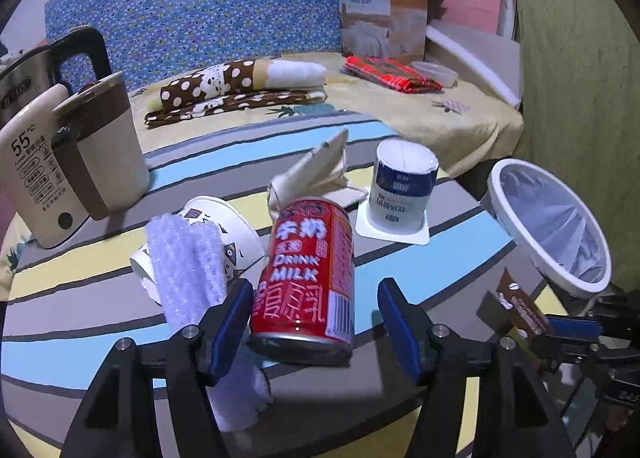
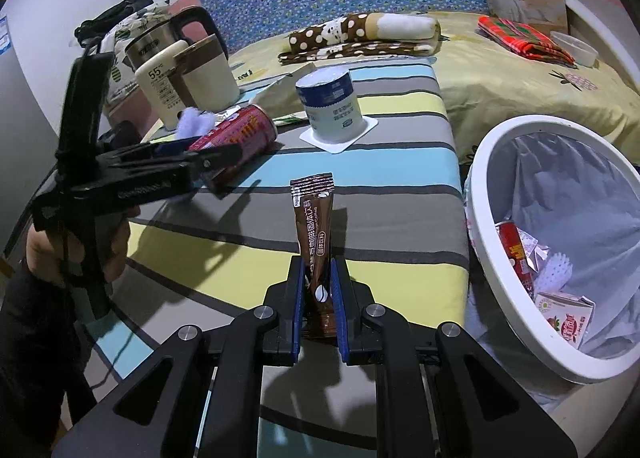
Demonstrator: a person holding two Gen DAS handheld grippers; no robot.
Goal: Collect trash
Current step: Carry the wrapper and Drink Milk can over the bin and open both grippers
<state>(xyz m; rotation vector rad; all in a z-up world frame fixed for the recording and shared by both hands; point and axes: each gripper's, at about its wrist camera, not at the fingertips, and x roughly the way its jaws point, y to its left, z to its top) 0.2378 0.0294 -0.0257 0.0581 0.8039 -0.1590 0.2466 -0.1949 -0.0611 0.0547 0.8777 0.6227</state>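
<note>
A red milk can (image 1: pixel 308 278) lies tilted on the striped tabletop (image 2: pixel 384 161), and my left gripper (image 1: pixel 314 290) stands open around it; the left pad is close to the can, the right pad clearly apart. The right wrist view shows that same left gripper (image 2: pixel 212 157) at the can (image 2: pixel 240 133). My right gripper (image 2: pixel 318 264) is shut on a brown coffee sachet (image 2: pixel 314 217) that stands upright from its jaws, to the left of the white trash bin (image 2: pixel 476 193). An upside-down yogurt cup (image 1: pixel 400 193), a tipped paper cup (image 1: pixel 216 217), bubble wrap (image 1: pixel 184 266) and crumpled paper (image 1: pixel 316 173) lie near the can.
A beige and brown mug (image 1: pixel 108 145), a white warmer (image 1: pixel 36 177) and a steel kettle (image 2: pixel 156 41) stand at the table's left. The lined bin holds several bits of trash. Behind is a bed with folded blankets (image 1: pixel 240 85) and a box (image 1: pixel 384 17).
</note>
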